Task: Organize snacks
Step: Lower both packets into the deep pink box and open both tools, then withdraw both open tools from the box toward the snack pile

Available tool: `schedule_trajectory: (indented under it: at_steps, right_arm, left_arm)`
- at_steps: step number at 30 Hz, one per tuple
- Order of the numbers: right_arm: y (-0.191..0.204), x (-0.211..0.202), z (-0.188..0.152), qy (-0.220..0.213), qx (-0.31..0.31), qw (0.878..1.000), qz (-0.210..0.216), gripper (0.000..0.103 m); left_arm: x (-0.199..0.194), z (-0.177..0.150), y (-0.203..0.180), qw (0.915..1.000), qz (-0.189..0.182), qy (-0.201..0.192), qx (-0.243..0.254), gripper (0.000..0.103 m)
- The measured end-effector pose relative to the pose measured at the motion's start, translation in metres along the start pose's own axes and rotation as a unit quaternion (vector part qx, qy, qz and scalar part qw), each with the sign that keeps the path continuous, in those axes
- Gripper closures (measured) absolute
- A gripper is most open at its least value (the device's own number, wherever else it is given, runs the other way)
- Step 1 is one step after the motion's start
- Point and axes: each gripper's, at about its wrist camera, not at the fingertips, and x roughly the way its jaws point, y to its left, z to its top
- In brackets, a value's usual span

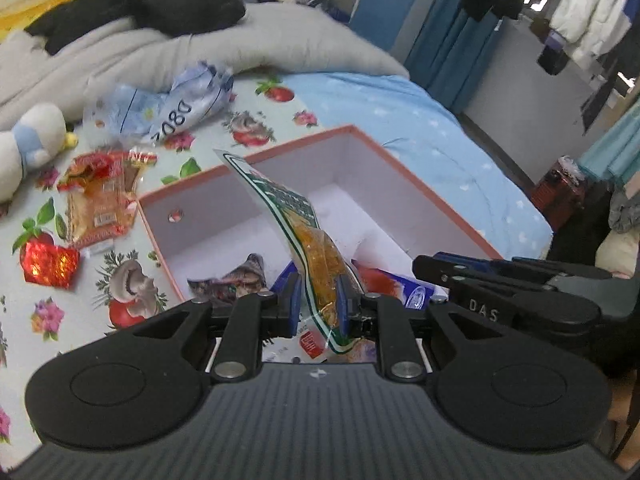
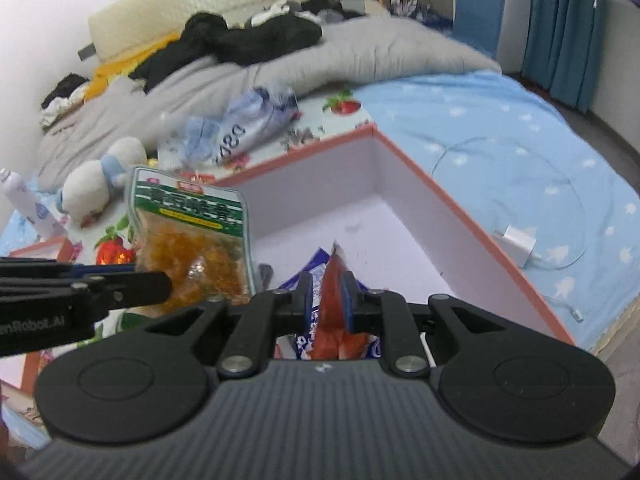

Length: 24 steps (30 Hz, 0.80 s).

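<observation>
The bed [image 1: 420, 120], under a blue sheet and a floral cloth, carries every item inspected. A grey duvet [image 1: 240, 48] lies bunched at 12 o'clock in the left wrist view, with black clothing [image 1: 160, 12] heaped on it. The open pink-edged box [image 1: 360, 184] sits at centre, white inside; a dark crumpled wrapper [image 1: 240, 280] lies on its floor near the front wall.

The left gripper [image 1: 318, 306] pinches a green-topped packet of orange snack [image 1: 308, 240], held upright over the box's near edge. The right gripper [image 2: 328, 300], at 3 o'clock of the left, is clamped on a red snack packet [image 2: 334, 280] above the box interior.

Outside the box, at 9 to 10 o'clock: a white plush toy [image 1: 28, 144], a crumpled blue-white bag [image 1: 172, 104], an orange-red snack packet [image 1: 100, 196], a red foil packet [image 1: 50, 262].
</observation>
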Motion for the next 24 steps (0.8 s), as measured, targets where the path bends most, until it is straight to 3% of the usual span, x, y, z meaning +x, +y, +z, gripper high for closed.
schedule_trajectory:
  at_steps: [3, 5, 6, 7, 13, 24]
  right_arm:
    - [-0.006, -0.003, -0.003, -0.001, 0.01, 1.0, -0.003, 0.083]
    - [-0.01, -0.002, -0.003, 0.001, 0.017, 1.0, -0.005, 0.064]
    - [-0.012, -0.003, -0.004, -0.003, 0.018, 1.0, -0.006, 0.051]
    - [-0.012, -0.004, -0.005, -0.006, 0.018, 1.0, -0.007, 0.051]
    - [-0.017, -0.018, -0.012, -0.024, 0.033, 0.999, -0.002, 0.051]
    - [0.011, -0.07, -0.025, -0.086, 0.0, 0.996, 0.035, 0.051]
  left_arm:
    - [0.008, 0.002, -0.002, 0.9999, 0.0, 0.009, 0.007, 0.08]
    - [0.008, 0.004, 0.001, 0.9999, 0.006, 0.01, 0.004, 0.069]
    - [0.007, 0.005, 0.002, 0.9999, 0.013, 0.009, 0.001, 0.053]
    - [0.004, 0.004, 0.003, 0.9998, 0.018, 0.003, 0.002, 0.043]
    - [-0.028, -0.002, 0.012, 0.9992, 0.013, -0.036, -0.009, 0.042]
    - [-0.095, -0.036, 0.023, 0.995, 0.026, -0.096, 0.003, 0.042]
